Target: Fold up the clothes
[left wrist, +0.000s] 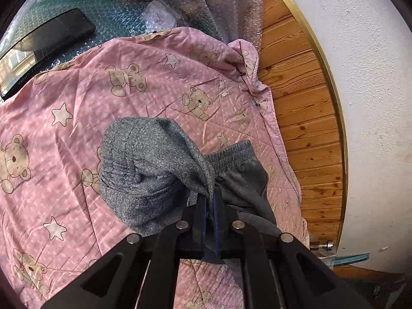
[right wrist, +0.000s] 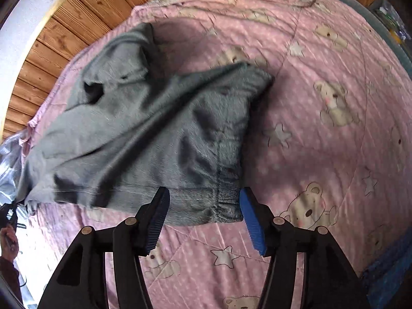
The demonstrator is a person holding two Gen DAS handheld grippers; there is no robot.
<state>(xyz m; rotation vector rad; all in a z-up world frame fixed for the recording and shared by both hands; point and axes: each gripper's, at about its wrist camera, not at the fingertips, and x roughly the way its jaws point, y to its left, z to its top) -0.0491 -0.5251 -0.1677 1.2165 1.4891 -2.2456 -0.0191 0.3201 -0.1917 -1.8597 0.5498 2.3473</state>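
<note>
My left tongs pinching grey knit sweatpants; right tongs spread at elastic waistband. Grip waistband squarely, keep fabric taut over pink bear-print quilt.

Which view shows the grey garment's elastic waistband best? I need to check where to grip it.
The right wrist view: the grey garment's elastic waistband lies between the open right gripper's fingers. The left wrist view shows another gathered stretch behind the left gripper, shut on fabric.

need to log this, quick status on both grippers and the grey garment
Left gripper shut on grey garment. Right gripper open, straddling its waistband. Garment bunched on pink quilt.
</note>
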